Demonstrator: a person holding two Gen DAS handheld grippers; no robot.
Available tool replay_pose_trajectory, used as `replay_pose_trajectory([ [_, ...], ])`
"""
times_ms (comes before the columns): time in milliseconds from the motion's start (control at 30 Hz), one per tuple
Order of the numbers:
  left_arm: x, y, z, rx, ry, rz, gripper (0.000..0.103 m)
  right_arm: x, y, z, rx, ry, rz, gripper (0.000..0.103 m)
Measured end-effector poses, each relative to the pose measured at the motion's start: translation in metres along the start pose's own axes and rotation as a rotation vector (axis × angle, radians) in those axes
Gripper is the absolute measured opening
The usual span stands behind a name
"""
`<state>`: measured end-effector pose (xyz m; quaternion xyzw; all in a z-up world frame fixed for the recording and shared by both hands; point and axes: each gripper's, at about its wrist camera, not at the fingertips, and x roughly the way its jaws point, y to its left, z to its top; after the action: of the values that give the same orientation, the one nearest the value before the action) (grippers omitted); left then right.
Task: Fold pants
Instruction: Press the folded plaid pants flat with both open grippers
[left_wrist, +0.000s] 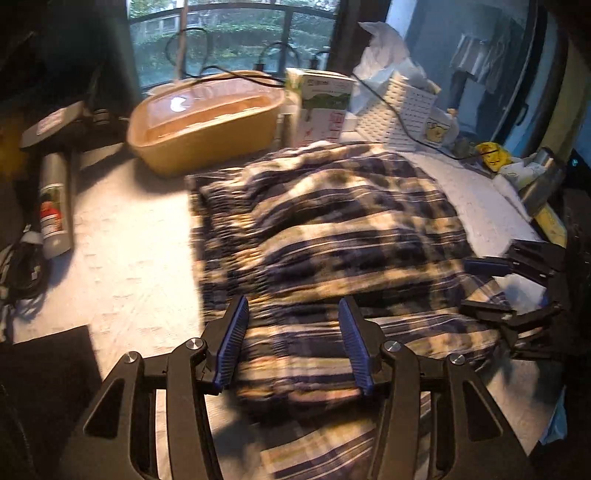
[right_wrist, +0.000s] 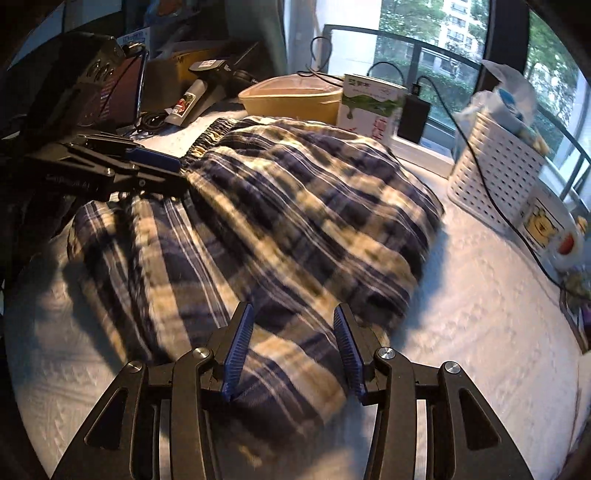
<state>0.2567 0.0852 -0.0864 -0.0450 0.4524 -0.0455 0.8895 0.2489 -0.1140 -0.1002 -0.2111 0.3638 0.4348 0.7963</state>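
Note:
Navy and cream plaid pants (left_wrist: 332, 236) lie bunched and partly folded on the white textured table cover (left_wrist: 129, 258); they also show in the right wrist view (right_wrist: 288, 206). My left gripper (left_wrist: 293, 314) is open, its blue pads just above the near edge of the cloth. My right gripper (right_wrist: 293, 317) is open over the other near edge of the pants. The right gripper shows at the right of the left wrist view (left_wrist: 495, 288), and the left gripper at the left of the right wrist view (right_wrist: 162, 173), beside the elastic waistband (right_wrist: 207, 140).
A tan tub (left_wrist: 207, 122), a green and white carton (left_wrist: 325, 107) and a white perforated basket (left_wrist: 399, 110) stand at the back by the window. A grey spray can (left_wrist: 55, 206) lies left. A mug (right_wrist: 550, 229) and a cable (right_wrist: 491, 192) are right.

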Motion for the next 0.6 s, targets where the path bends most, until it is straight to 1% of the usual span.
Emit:
replay_pose_trajectory([
  [33, -0.003, 0.005, -0.003, -0.010, 0.005, 0.020, 0.051, -0.002, -0.002, -0.003, 0.007, -0.001, -0.001, 0.047],
  [133, -0.010, 0.018, -0.007, -0.052, 0.007, 0.020, 0.051, -0.009, -0.005, -0.013, 0.032, -0.004, -0.003, 0.048],
  [233, -0.025, 0.020, -0.012, -0.068, -0.020, 0.015, 0.052, -0.017, -0.009, -0.021, 0.056, -0.001, -0.013, 0.054],
  [300, -0.036, 0.015, -0.015, -0.058, -0.049, 0.030, 0.052, -0.023, -0.011, -0.021, 0.074, 0.001, -0.029, 0.055],
  [333, -0.041, 0.013, -0.017, -0.058, -0.061, 0.025, 0.052, -0.027, -0.011, -0.020, 0.079, -0.005, -0.035, 0.055],
  [400, -0.052, 0.005, -0.017, -0.055, -0.093, -0.002, 0.052, -0.036, -0.009, -0.014, 0.089, -0.040, -0.036, 0.055],
  [467, -0.057, -0.007, -0.016, -0.040, -0.123, -0.027, 0.052, -0.043, -0.003, -0.006, 0.092, -0.083, -0.015, 0.055],
  [533, -0.054, -0.018, -0.015, -0.019, -0.124, -0.044, 0.052, -0.043, 0.006, 0.002, 0.079, -0.099, 0.003, 0.055],
  [567, -0.048, -0.024, -0.014, -0.005, -0.107, -0.038, 0.052, -0.039, 0.012, 0.005, 0.064, -0.096, 0.010, 0.055],
  [600, -0.039, -0.029, -0.015, 0.004, -0.079, -0.016, 0.052, -0.034, 0.017, 0.007, 0.054, -0.086, 0.011, 0.055],
])
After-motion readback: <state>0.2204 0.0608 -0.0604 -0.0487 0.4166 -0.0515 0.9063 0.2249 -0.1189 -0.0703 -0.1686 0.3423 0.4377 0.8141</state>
